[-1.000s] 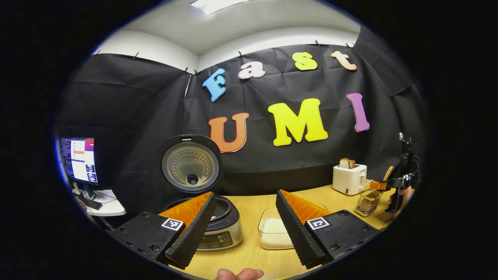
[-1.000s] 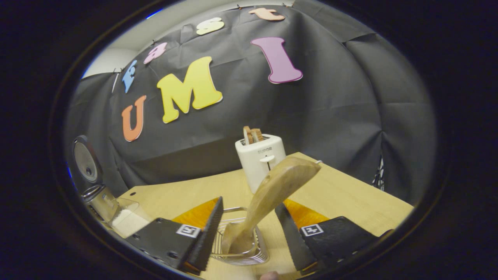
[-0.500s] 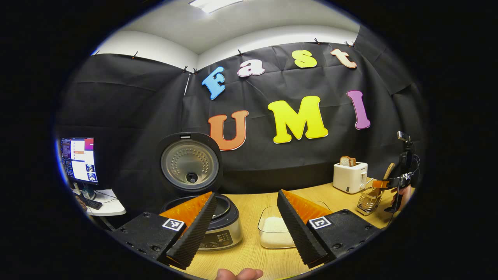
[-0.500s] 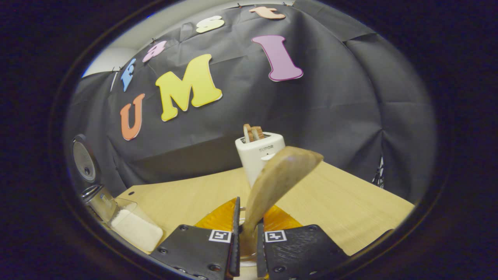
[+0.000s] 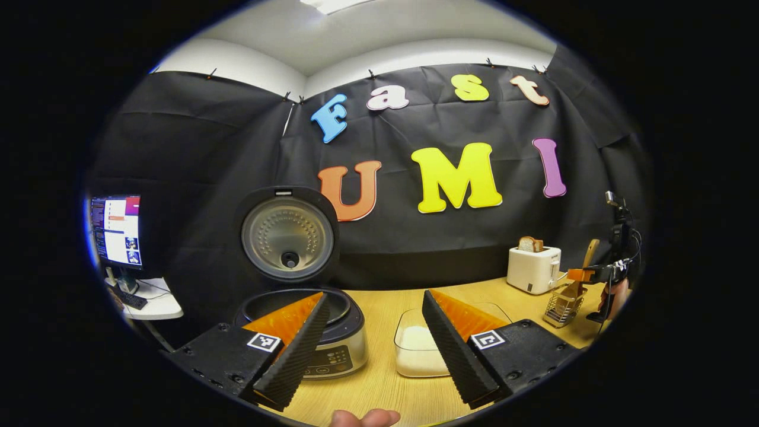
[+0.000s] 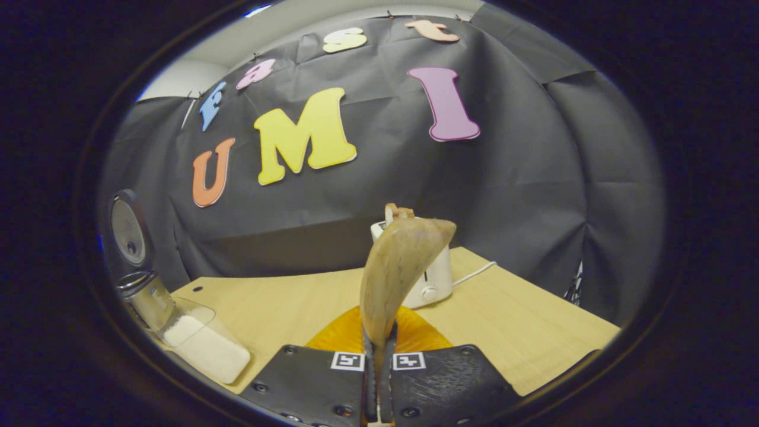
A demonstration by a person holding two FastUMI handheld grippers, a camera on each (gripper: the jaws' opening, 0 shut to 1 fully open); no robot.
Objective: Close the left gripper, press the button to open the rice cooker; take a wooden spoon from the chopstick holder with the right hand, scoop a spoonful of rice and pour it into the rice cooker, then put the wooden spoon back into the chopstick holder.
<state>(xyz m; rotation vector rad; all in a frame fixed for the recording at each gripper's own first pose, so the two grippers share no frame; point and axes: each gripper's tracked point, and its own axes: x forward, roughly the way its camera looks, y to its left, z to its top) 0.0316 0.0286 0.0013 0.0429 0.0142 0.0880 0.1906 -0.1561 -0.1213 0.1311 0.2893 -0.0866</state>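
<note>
- Wooden spoon [image 6: 398,267] is pinched by its handle between the two fingers of the right claw [image 6: 379,379], bowl end up, in front of the toaster [image 6: 436,279].
- From the left gripper view, the spoon's lower end looks to sit at the wire chopstick holder [image 5: 560,305]; whether it has fully cleared the holder I cannot tell.
- Rice cooker [image 5: 308,332] stands with its lid [image 5: 287,234] raised, so the button step looks done.
- Left claw [image 5: 370,347] hangs with its fingers spread apart, holding nothing, above the wood surface [image 5: 379,385].
- Clear container of rice [image 5: 418,353] sits just beside the cooker, seemingly untouched.
- Left to do, as I judge it: scooping, pouring into the pot, returning the spoon.
</note>
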